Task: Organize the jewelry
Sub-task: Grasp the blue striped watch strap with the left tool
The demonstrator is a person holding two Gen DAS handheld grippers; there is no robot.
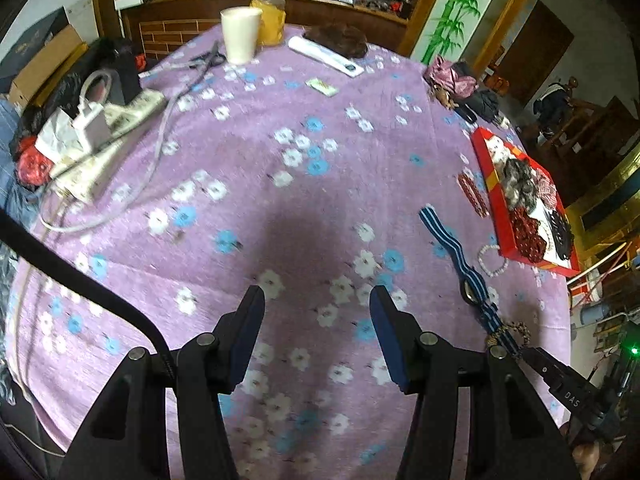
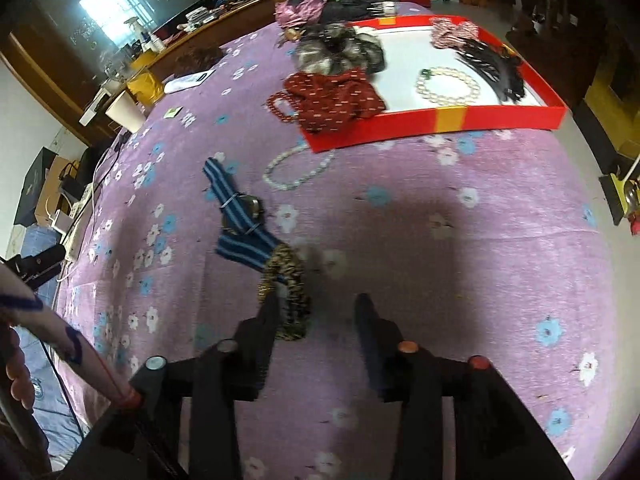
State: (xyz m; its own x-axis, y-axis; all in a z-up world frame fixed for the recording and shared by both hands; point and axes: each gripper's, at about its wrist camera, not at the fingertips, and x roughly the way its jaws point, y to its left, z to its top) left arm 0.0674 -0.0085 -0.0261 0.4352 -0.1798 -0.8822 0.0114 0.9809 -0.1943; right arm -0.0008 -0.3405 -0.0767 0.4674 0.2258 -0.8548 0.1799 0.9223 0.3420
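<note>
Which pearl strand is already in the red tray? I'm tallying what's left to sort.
The cream pearl strand on the red tray's white floor. The other pearl strand lies outside, on the purple cloth.

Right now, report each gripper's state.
Left gripper: jaws open, holding nothing.
Right gripper: jaws open, holding nothing; leopard-print band beside them.

"DAS" — right tool [image 1: 566,394]
</note>
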